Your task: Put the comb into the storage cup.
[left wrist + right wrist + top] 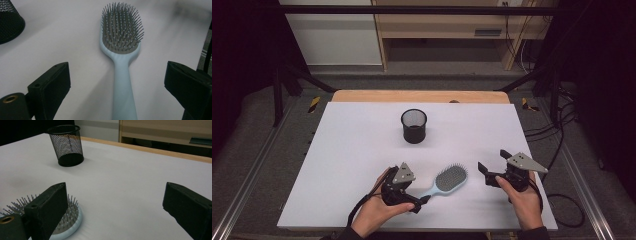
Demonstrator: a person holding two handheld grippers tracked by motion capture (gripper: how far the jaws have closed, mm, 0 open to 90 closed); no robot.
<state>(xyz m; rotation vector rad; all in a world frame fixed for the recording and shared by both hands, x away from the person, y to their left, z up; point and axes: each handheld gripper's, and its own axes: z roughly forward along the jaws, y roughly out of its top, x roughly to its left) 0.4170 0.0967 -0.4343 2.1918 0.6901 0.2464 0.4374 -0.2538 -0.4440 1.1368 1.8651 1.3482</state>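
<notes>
The white table (362,150) carries a black mesh cup (414,126) at its middle, no label readable. Nearer the person lies the pale blue hairbrush (447,180) (bristles up, unbranded), handle between the wide-open jaws of the left gripper (421,202). The right gripper (493,161) hangs open, empty, just beside the brush head.

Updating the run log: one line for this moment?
left gripper: open, fingers either side of hairbrush handle | right gripper: open, free | mesh cup: upright
</notes>
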